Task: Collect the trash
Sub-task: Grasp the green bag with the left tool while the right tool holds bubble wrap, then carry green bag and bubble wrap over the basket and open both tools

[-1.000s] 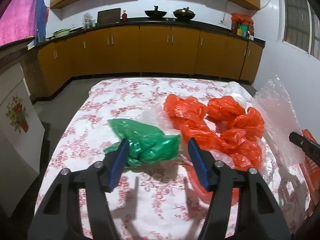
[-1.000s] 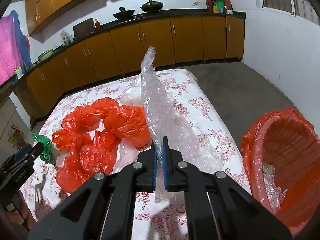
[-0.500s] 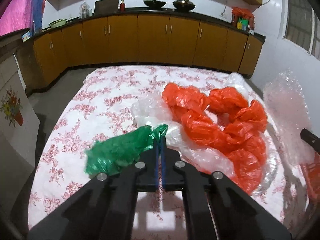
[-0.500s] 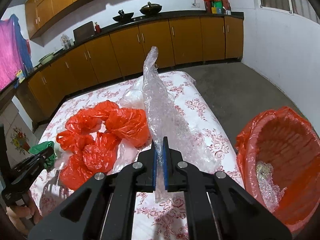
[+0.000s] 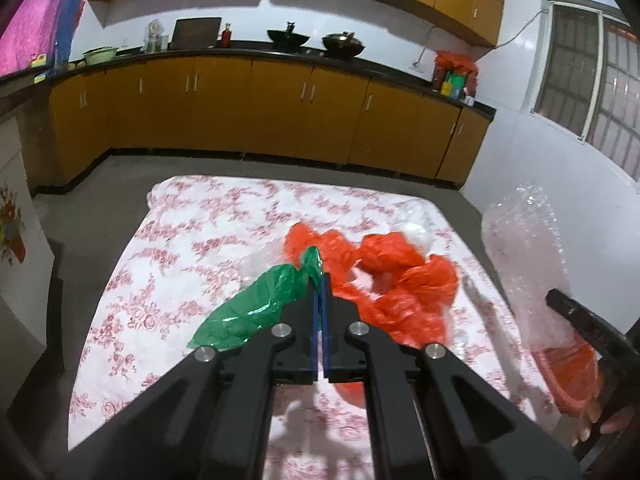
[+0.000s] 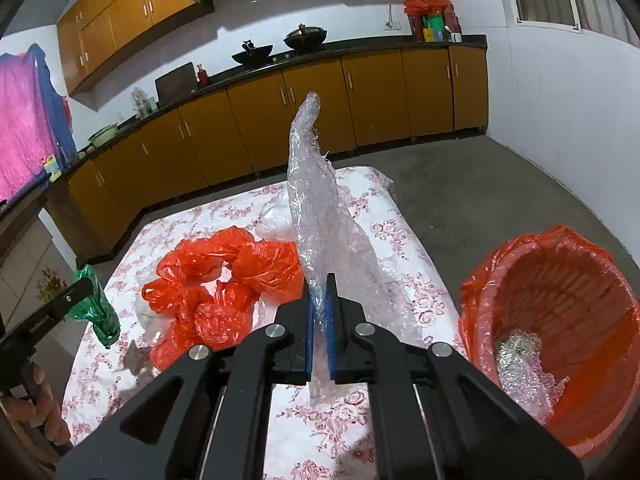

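Green film bag point(image 5: 256, 308), featherlight and limp, dangles pinched at one corner in the left tool point(image 5: 320, 304); the right tool point(image 6: 319, 312) clamps springy bubble wrap point(image 6: 320, 216) near its end.

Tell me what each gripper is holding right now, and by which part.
The left gripper pinches the green plastic bag near one bunched end. The right gripper pinches the clear bubble wrap near its lower end.

Left tongs point(image 5: 319, 292) clamping green bag point(image 5: 256, 308), apparently lifted off floral tablecloth point(image 5: 168, 272)
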Available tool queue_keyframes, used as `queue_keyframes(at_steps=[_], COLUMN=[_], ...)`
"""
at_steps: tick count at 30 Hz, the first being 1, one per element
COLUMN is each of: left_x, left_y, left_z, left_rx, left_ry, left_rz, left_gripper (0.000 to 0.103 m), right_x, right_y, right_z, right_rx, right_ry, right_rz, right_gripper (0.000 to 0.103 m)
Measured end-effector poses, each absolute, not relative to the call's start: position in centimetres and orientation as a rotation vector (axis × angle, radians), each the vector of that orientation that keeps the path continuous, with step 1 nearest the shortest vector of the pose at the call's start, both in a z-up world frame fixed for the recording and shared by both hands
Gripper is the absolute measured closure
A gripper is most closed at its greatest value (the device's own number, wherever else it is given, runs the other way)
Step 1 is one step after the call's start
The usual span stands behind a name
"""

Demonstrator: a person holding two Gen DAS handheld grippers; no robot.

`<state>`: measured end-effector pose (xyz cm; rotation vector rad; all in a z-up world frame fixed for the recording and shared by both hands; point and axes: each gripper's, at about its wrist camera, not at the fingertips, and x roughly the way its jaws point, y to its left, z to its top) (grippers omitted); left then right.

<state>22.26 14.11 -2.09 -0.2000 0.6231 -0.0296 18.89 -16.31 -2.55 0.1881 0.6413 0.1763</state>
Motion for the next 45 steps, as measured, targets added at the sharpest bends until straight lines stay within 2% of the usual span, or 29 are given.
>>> queue_keyframes(at_steps=[19, 45], left_x=[21.9, 23.6], left_y=[2.8, -18.2], left_z=[2.6, -0.8], left_rx=[-0.147, -0.046], left_ry=[0.574, 0.651], left_rz=[-0.305, -0.705], left_gripper=[0.1, 0.1], right_x=[16.6, 12.1], right_y=[-23.2, -37.7], right_z=[-2.0, -5.4], right_rx=[0.235, 0.319], right_ry=[0.611, 0.646], right_rz=[0.053, -0.253], right_gripper=[0.097, 0.097])
